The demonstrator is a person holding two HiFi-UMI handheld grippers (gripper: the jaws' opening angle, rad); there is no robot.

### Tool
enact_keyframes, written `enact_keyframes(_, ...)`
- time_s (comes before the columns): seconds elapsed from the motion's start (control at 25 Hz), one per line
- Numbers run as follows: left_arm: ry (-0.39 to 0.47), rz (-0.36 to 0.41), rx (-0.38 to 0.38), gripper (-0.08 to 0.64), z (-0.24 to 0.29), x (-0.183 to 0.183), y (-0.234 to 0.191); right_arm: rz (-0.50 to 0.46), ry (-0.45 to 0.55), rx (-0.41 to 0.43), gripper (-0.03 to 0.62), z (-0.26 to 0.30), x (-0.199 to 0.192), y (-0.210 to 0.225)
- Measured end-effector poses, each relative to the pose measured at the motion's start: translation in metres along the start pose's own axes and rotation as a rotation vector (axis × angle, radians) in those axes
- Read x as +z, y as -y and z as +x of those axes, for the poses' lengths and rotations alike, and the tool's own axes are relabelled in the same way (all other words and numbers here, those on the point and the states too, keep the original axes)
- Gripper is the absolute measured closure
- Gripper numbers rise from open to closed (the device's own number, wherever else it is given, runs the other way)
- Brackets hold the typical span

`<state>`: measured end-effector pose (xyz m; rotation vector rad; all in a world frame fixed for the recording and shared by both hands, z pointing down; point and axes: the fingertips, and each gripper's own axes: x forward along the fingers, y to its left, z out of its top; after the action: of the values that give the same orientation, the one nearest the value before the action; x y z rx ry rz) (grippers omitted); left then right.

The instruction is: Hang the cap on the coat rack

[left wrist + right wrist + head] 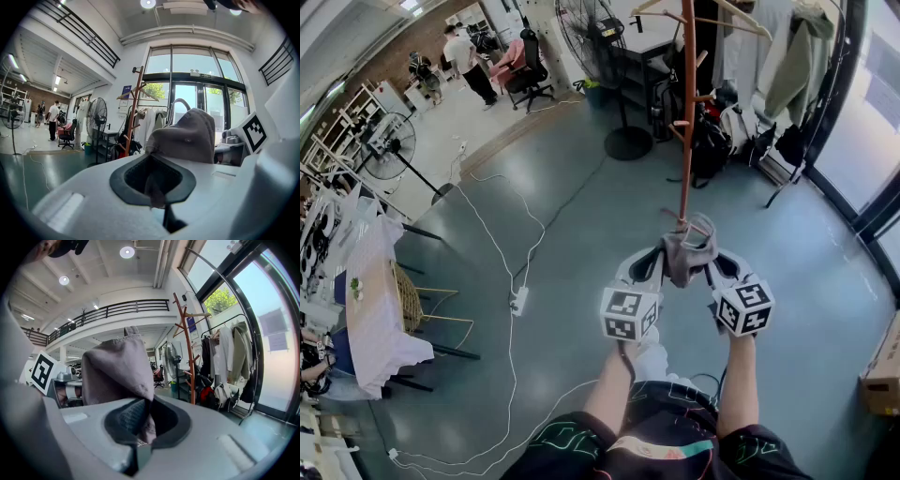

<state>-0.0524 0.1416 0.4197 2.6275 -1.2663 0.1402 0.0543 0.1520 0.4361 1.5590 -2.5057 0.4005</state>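
Observation:
A grey cap (687, 251) hangs in the air between my two grippers, in front of the brown wooden coat rack (687, 103). My left gripper (661, 265) is shut on the cap's left edge; the cap (185, 136) bulges above its jaws and the rack (133, 112) stands farther off to the left. My right gripper (710, 266) is shut on the cap's right edge; the cap (117, 373) rises over its jaws and the rack (186, 343) stands beyond to the right. The rack's pegs stick out near its top.
Dark bags (708, 141) lie at the rack's foot. A standing fan (600, 47) is left of it, a rail with clothes (792, 66) to the right by glass doors. Cables and a power strip (519, 301) cross the floor. A table (370, 300) stands at left.

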Motion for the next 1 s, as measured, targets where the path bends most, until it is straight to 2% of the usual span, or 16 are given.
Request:
enact_keyframes(0.2, -0.011, -0.012, -0.005, 0.546, 0.021, -0.001, -0.033, -0.037, -0.01, -0.019, 0.58, 0.038, 0.004, 0.004)
enact_keyframes(0.56, -0.045, -0.077, -0.026, 0.546, 0.087, -0.009, -0.088, -0.016, -0.046, -0.054, 0.58, 0.107, 0.007, 0.037)
enact_keyframes(0.76, -0.033, -0.136, -0.055, 0.546, 0.128, -0.004, -0.095, -0.068, -0.128, -0.088, 0.58, 0.126, 0.016, 0.065)
enact_keyframes(1.0, -0.023, -0.159, -0.067, 0.546, 0.15, 0.005, -0.121, -0.092, -0.153, -0.101, 0.58, 0.159, 0.034, 0.075)
